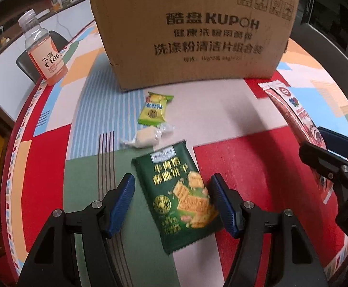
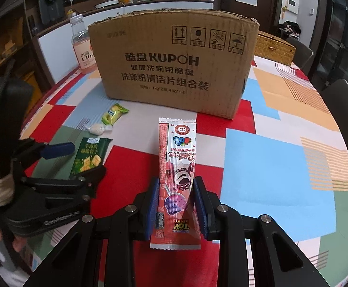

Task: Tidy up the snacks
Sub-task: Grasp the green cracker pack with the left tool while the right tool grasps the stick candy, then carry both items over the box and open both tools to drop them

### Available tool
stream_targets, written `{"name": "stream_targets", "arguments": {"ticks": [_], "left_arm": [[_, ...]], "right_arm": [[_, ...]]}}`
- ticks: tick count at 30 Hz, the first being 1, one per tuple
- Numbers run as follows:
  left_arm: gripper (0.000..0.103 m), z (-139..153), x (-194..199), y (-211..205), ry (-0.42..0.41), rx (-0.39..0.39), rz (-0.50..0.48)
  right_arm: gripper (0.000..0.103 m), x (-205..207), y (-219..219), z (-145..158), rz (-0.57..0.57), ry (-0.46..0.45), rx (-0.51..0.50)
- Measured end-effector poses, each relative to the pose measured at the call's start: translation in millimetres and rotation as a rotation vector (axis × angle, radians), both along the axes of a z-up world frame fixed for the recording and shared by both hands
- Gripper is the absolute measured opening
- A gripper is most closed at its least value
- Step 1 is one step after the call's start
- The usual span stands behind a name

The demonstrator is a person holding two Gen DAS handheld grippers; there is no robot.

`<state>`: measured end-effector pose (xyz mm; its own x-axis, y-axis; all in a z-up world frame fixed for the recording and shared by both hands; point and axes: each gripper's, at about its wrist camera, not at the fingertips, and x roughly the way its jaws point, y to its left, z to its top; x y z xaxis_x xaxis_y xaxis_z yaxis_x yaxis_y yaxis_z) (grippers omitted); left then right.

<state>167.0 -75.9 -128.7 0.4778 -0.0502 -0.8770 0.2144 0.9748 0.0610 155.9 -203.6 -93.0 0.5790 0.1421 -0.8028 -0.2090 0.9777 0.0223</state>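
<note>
A dark green biscuit packet [image 1: 177, 198] lies flat on the table between the open fingers of my left gripper [image 1: 172, 193]; the right pad touches its edge. It also shows in the right wrist view [image 2: 88, 159]. My right gripper [image 2: 176, 199] is shut on a long red Toy Story snack packet [image 2: 176, 167], seen at the right edge of the left wrist view [image 1: 293, 114]. A small yellow-green packet [image 1: 155, 108] and a clear-wrapped white candy [image 1: 147, 138] lie between the biscuit packet and a cardboard box [image 1: 193, 33].
The box [image 2: 174, 64] stands at the back of the patterned tablecloth [image 2: 269, 167]. An orange drink bottle [image 1: 42, 52] stands at the far left near the table edge. A woven basket [image 2: 274, 46] sits behind the box on the right. Dark chairs surround the table.
</note>
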Motion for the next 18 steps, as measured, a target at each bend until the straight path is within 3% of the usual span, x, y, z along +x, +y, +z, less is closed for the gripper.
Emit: {"name": "stream_targets", "arguments": {"ticks": [3, 7, 18], "left_arm": [[0.062, 0, 3, 1, -0.002, -0.014, 0.016], [0.045, 0, 2, 4, 0.011, -0.068, 0.025], [0.043, 7, -2, 12, 0.001, -0.109, 0.021]], "right_arm": [[0.03, 4, 0, 1, 0.0, -0.004, 0.011], [0.03, 8, 1, 4, -0.001, -0.007, 0.031], [0.03, 9, 7, 5, 0.006, 0.002, 0.037]]}}
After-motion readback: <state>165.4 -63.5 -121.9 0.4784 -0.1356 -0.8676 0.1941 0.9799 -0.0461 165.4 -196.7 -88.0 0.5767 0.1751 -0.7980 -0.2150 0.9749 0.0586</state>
